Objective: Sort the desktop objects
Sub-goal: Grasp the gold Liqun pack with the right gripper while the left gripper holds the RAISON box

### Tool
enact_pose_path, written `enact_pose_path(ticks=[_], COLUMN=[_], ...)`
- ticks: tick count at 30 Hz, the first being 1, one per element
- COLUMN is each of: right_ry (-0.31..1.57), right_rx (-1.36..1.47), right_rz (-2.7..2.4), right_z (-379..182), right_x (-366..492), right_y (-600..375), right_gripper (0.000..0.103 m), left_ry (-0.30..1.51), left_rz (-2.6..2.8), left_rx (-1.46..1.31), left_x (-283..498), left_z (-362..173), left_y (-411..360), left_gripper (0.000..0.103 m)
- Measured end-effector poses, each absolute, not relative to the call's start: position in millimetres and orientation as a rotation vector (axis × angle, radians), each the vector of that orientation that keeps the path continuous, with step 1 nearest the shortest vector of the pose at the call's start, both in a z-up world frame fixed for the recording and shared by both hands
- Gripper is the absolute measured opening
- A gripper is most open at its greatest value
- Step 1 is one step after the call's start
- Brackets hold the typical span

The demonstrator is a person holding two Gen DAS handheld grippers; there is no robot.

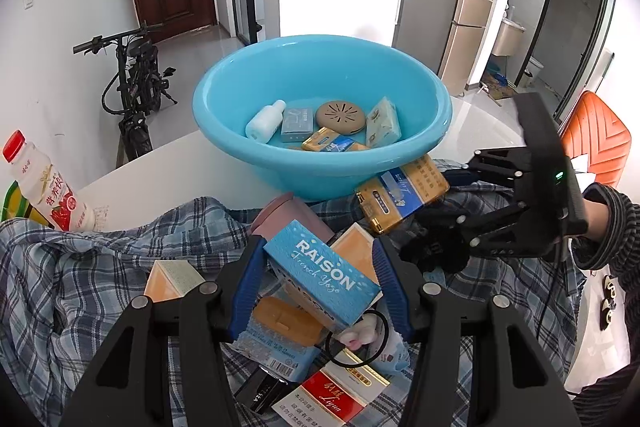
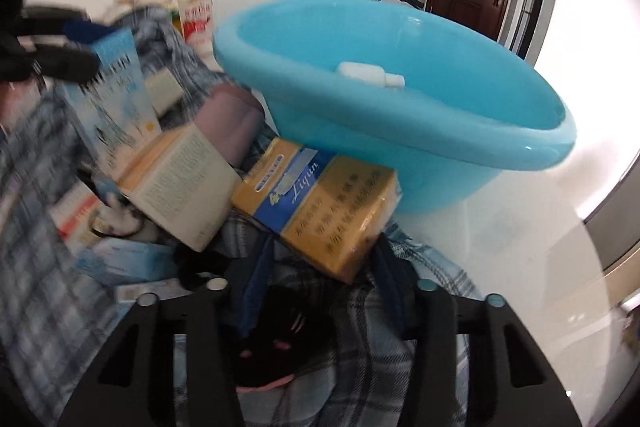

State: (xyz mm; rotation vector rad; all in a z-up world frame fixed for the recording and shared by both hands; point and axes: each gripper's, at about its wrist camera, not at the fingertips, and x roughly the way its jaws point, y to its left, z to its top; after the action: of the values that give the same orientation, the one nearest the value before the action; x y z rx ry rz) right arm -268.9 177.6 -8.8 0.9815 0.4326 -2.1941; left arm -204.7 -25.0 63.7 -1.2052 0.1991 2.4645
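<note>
The left gripper (image 1: 318, 277) squeezes the blue Raison box (image 1: 322, 273) above the checked cloth (image 1: 80, 287). The right gripper (image 2: 320, 263) pinches the gold Liqun pack (image 2: 316, 207) right beside the blue bowl (image 1: 320, 167) near the table's edge. Inside the bowl lie a white bottle (image 1: 266, 120), a round tan disc (image 1: 341, 115) and small packs (image 1: 297, 125).

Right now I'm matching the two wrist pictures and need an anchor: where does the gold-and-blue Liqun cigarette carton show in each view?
Left wrist view: the gold-and-blue Liqun cigarette carton sits right of centre, tilted, just below the basin's near wall, at the right tool's fingers.
Right wrist view: it fills the lower centre, angled, just ahead of this tool's fingers.
Shared landmark: the round light-blue plastic basin, directly behind the carton in both.
</note>
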Motion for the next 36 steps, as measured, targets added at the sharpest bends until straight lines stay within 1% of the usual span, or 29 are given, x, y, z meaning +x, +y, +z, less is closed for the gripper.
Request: enact_pose_path(ticks=[2, 3, 5, 8, 10, 12, 13, 15, 16, 17, 21, 22, 24, 27, 28, 29, 33, 35, 36], right_ry=[0.367, 0.337, 0.300, 0.282, 0.283, 0.231, 0.183, 0.056, -0.015, -0.099, -0.396, -0.448, -0.462, -0.343, -0.283, -0.226, 0.054, 0.171, 0.192], right_rx=[0.980, 0.989, 1.008, 1.006, 1.005, 1.036, 1.066, 1.126, 1.145, 1.152, 1.211, 1.226, 1.243, 1.217, 1.197, 1.178, 1.057, 0.996, 0.979], right_rz=[-2.187, -2.181, -2.174, -2.165, -2.165, -2.181, -2.165, -2.136, -2.124, -2.114, -2.031, -2.021, -2.013, -2.042, -2.057, -2.075, -2.186, -2.244, -2.256], right_z=[-3.7, -1.9, 1.1, 6.0, 6.8, 5.6, 4.4, -0.3, -2.1, -3.8, -13.5, -16.6, -19.7, -15.6, -12.8, -10.2, 1.4, 8.3, 11.5], right_x=[-265.6, -264.6, -262.0, -255.2, -254.7, -261.0, -265.9, -278.1, -283.0, -287.6, -304.2, -307.6, -310.1, -302.9, -298.1, -293.5, -268.6, -254.3, -250.1], right_y=[184.1, 186.0, 187.9, 186.3, 183.8, 185.7, 188.2, 192.8, 195.7, 200.2, 218.2, 222.4, 224.3, 216.8, 213.0, 209.6, 193.2, 188.6, 187.6], right_gripper=[0.032, 0.030, 0.022, 0.015, 0.015, 0.017, 0.022, 0.040, 0.062, 0.073, 0.075, 0.075, 0.074, 0.064, 0.055, 0.044, 0.023, 0.023, 0.023], left_ry=[0.197, 0.198, 0.195, 0.197, 0.204, 0.209, 0.211, 0.216, 0.220, 0.224, 0.240, 0.237, 0.224, 0.212, 0.213, 0.212, 0.232, 0.243, 0.246], left_rz=[2.463, 2.460, 2.462, 2.461, 2.459, 2.458, 2.456, 2.454, 2.453, 2.453, 2.452, 2.450, 2.452, 2.452, 2.451, 2.447, 2.442, 2.441, 2.441], left_rx=[-1.207, -1.208, -1.204, -1.190, -1.183, -1.180, -1.180, -1.178, -1.177, -1.176, -1.184, -1.188, -1.193, -1.198, -1.199, -1.203, -1.203, -1.195, -1.191], left_x=[-204.6, -204.2, -203.3, -200.1, -197.9, -196.2, -195.7, -194.0, -193.1, -192.6, -193.1, -194.6, -197.0, -200.6, -201.8, -202.8, -203.6, -202.7, -202.1], left_z=[63.6, 63.6, 64.8, 68.7, 71.2, 72.9, 73.1, 73.7, 73.7, 73.5, 69.6, 68.1, 65.8, 62.9, 62.0, 61.2, 59.0, 59.7, 60.3], left_y=[-24.0, -23.3, -22.1, -20.2, -18.1, -16.4, -15.7, -14.8, -15.0, -15.4, -17.6, -18.3, -19.0, -18.2, -17.4, -16.3, -8.6, -4.6, -2.9], left_gripper=[0.057, 0.057, 0.057, 0.057, 0.057, 0.057, 0.057, 0.057, 0.057, 0.057, 0.057, 0.057, 0.057, 0.057, 0.057, 0.057, 0.056, 0.056, 0.056])
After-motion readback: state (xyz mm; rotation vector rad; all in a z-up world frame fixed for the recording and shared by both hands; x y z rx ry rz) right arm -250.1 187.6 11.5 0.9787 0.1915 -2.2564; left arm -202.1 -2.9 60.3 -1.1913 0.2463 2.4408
